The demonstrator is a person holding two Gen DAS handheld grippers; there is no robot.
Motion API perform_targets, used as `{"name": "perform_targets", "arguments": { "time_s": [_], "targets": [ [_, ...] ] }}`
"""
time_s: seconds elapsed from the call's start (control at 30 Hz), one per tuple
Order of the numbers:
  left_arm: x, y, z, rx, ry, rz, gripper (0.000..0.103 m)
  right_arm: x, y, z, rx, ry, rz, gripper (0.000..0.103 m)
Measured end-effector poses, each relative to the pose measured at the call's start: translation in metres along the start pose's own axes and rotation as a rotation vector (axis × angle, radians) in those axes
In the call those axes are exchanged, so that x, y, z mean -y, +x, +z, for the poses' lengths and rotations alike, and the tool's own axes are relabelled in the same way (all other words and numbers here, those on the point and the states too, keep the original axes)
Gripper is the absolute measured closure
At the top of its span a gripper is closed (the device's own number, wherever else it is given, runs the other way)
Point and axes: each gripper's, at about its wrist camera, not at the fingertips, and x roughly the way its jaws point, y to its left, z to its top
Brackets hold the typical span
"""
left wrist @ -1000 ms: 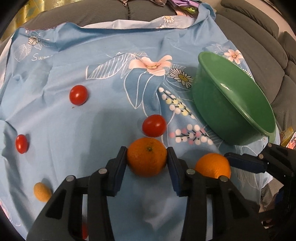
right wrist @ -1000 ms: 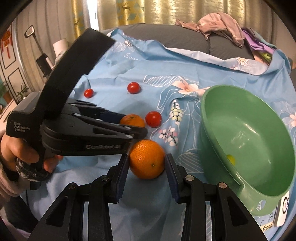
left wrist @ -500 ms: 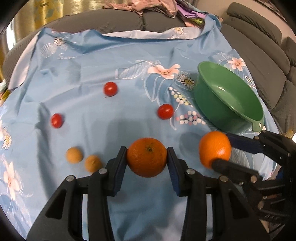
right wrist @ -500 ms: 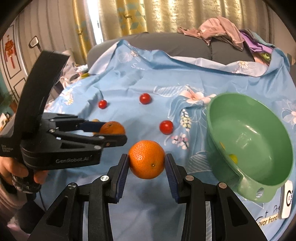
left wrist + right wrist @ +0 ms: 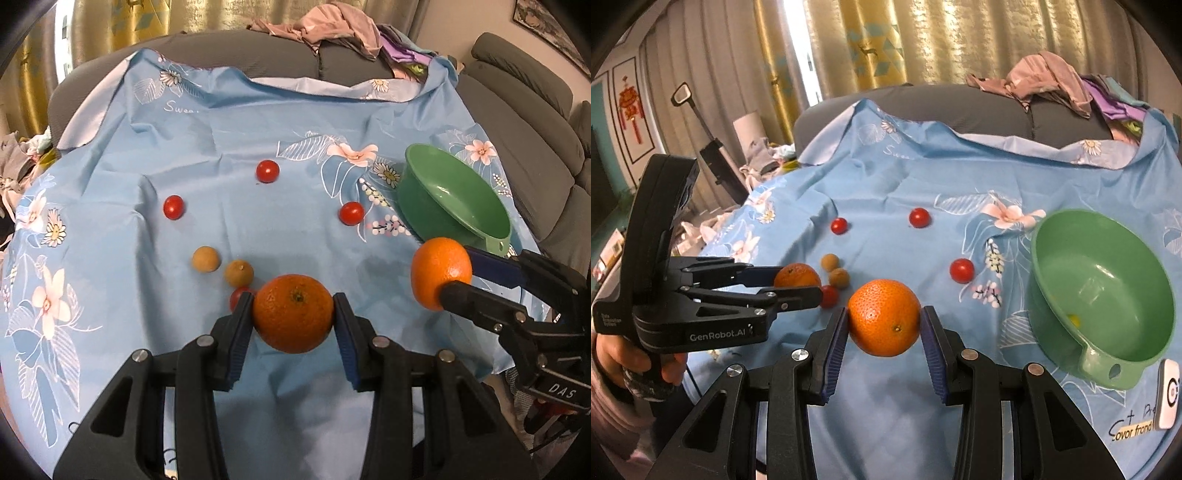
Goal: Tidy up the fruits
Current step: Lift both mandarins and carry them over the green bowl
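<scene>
My left gripper (image 5: pixel 293 319) is shut on an orange (image 5: pixel 293 313) and holds it above the blue cloth. My right gripper (image 5: pixel 884 323) is shut on a second orange (image 5: pixel 884 322), also lifted; that orange also shows in the left wrist view (image 5: pixel 439 271). The green bowl (image 5: pixel 1052 258) sits on the cloth to the right, with a small yellow fruit (image 5: pixel 1073 320) inside. The left gripper and its orange (image 5: pixel 796 275) show at the left of the right wrist view.
Several cherry tomatoes (image 5: pixel 267 171) (image 5: pixel 173 206) (image 5: pixel 351 213) and two small tan fruits (image 5: pixel 206 259) (image 5: pixel 239 272) lie on the cloth (image 5: pixel 258 110). A grey sofa (image 5: pixel 517 92) with a clothes pile (image 5: pixel 332 26) surrounds the table. A white device (image 5: pixel 1169 393) lies by the bowl.
Both grippers have lifted their oranges off the cloth and pulled up and back. More of the cloth, tomatoes and sofa has come into view.
</scene>
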Motion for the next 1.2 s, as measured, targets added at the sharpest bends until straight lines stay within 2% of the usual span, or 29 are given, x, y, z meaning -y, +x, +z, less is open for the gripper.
{"name": "perform_targets", "arguments": {
  "time_s": [0.63,1.2],
  "targets": [
    [0.017,-0.051,-0.004,0.104,0.037,0.006,0.061,-0.01,-0.034,0.006,0.097,0.002,0.032,0.062],
    [0.04,-0.058,0.005,0.113,0.098,0.026,0.061,0.005,-0.049,0.004,0.157,0.035,0.042,0.062]
  ]
}}
